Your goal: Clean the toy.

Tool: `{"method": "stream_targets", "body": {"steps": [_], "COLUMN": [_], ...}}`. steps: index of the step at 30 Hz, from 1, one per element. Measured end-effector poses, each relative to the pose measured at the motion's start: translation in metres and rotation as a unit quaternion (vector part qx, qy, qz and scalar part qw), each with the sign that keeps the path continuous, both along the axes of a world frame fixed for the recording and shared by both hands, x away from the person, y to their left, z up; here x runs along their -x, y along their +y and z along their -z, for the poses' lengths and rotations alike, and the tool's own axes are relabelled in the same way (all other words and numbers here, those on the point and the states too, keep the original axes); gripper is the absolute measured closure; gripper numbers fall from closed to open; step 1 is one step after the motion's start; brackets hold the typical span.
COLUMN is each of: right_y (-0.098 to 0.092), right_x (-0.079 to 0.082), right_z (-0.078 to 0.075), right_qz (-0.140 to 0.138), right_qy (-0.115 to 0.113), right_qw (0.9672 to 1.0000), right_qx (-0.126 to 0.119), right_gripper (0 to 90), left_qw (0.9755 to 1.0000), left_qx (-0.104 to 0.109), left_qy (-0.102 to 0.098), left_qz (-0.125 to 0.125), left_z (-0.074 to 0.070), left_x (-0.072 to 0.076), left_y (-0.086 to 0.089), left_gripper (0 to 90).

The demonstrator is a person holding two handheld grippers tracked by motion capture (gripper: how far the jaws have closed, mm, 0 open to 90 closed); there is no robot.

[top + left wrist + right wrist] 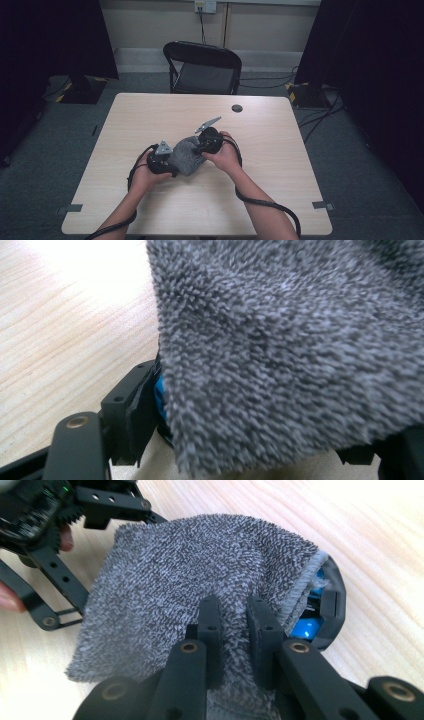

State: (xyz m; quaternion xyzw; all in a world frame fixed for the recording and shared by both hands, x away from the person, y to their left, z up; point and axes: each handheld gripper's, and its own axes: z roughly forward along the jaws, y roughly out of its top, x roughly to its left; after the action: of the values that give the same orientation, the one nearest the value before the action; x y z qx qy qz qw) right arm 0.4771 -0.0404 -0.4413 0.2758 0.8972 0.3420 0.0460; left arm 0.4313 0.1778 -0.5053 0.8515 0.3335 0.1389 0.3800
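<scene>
Grey terry cloth [186, 156], bunched, near the middle of the wooden table [280, 200], slightly toward the person's side, slung between both grippers. Long axis running from left gripper [174, 167] up and away toward right gripper [202, 146]; far-right end raised off the tabletop, near-left end lower.

Right gripper at the cloth's far-right end: jaws pinched tight on a fold, pile squeezed between the black pads [216, 630], seen in the right gripper view. Blue-and-black object [320, 615] just beyond the cloth's hemmed edge there, partly covered; identity unclear.

Left gripper at the cloth's near-left end: jaws standing wide, one black jaw with blue pad [159, 397] just beside the cloth's edge. Cloth draped across and between the jaws in the left gripper view; pad pressure not evident, so read as not clamped.

Judgement: next move turns on the left jaws closing on the near-left edge directly ahead of them; right hand already anchoring the opposite end.
</scene>
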Motion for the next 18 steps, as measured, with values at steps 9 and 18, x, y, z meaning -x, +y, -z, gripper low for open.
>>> {"method": "stream_targets", "body": {"steps": [9,18], "right_y": [-0.005,-0.017], "right_x": [-0.005,-0.013], "right_z": [0.005,0.004], "right_qz": [0.010,0.038], "right_qy": [0.002,-0.001], "right_qw": [0.9999,0.9993], "right_qx": [-0.001,-0.007], "right_gripper": [78.9,78.8], "left_qw": [1.0000,1.0000], "left_qx": [0.000,0.000], "left_qy": [0.000,0.000], "left_qz": [0.000,0.000], "left_z": [0.000,0.000], "left_x": [0.000,0.000], "left_y": [0.000,0.000], "left_gripper": [25.1,25.1]}}
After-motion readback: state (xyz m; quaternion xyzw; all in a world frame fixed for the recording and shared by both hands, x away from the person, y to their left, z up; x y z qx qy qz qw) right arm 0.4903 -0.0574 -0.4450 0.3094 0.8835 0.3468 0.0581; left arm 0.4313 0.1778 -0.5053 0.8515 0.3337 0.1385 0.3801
